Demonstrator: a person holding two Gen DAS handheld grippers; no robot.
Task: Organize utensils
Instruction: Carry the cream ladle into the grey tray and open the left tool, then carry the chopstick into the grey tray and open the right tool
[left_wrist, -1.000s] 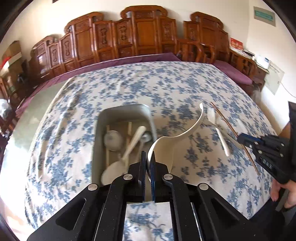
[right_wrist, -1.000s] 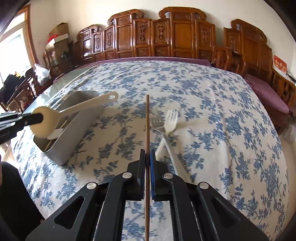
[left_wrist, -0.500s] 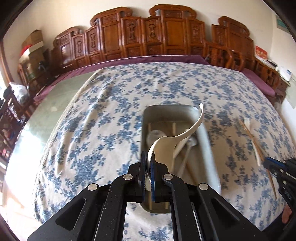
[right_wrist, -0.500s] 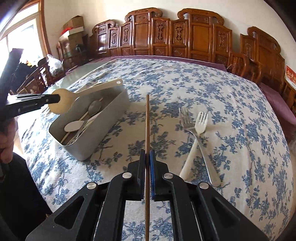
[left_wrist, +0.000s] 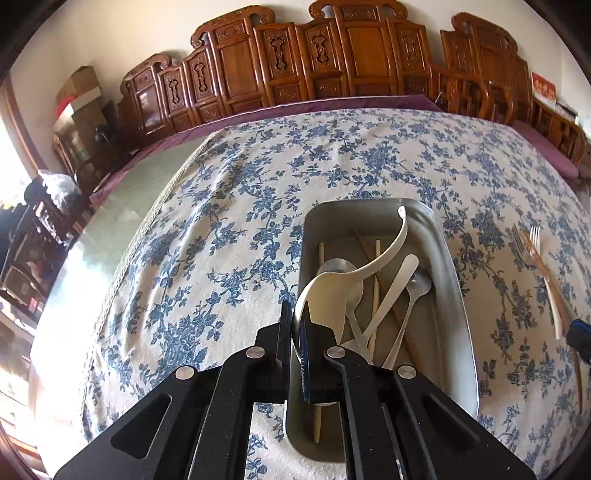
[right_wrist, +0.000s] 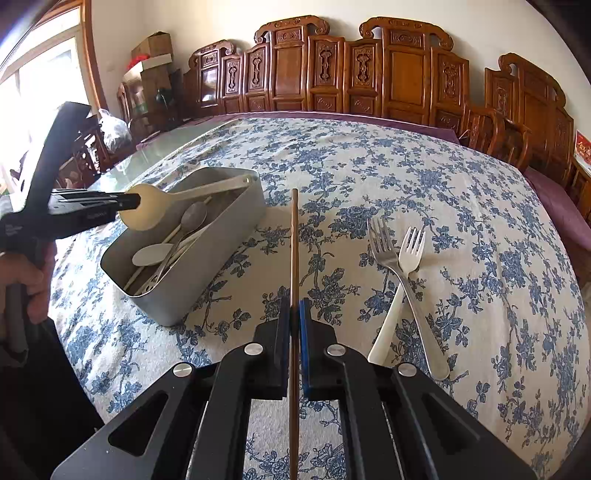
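My left gripper (left_wrist: 294, 317) is shut on the bowl of a cream soup spoon (left_wrist: 332, 295) and holds it just above the grey metal tray (left_wrist: 458, 295); its handle points along the tray. The spoon (right_wrist: 155, 210), the tray (right_wrist: 207, 273) and the left gripper (right_wrist: 129, 201) also show in the right wrist view. The tray holds spoons and chopsticks. My right gripper (right_wrist: 294, 317) is shut on a brown chopstick (right_wrist: 294, 243) above the floral cloth, right of the tray. A metal fork (right_wrist: 399, 280) and a white plastic fork (right_wrist: 397, 291) lie crossed on the cloth further right.
The table (right_wrist: 461, 184) wears a blue floral cloth, with bare glass (left_wrist: 122, 210) at its left side. Carved wooden chairs (right_wrist: 369, 74) line the far edge. Boxes and furniture stand at far left.
My left gripper carried the soup spoon left and brought it over the tray, lower toward the utensils. My right gripper kept hold of the chopstick and shifted slightly.
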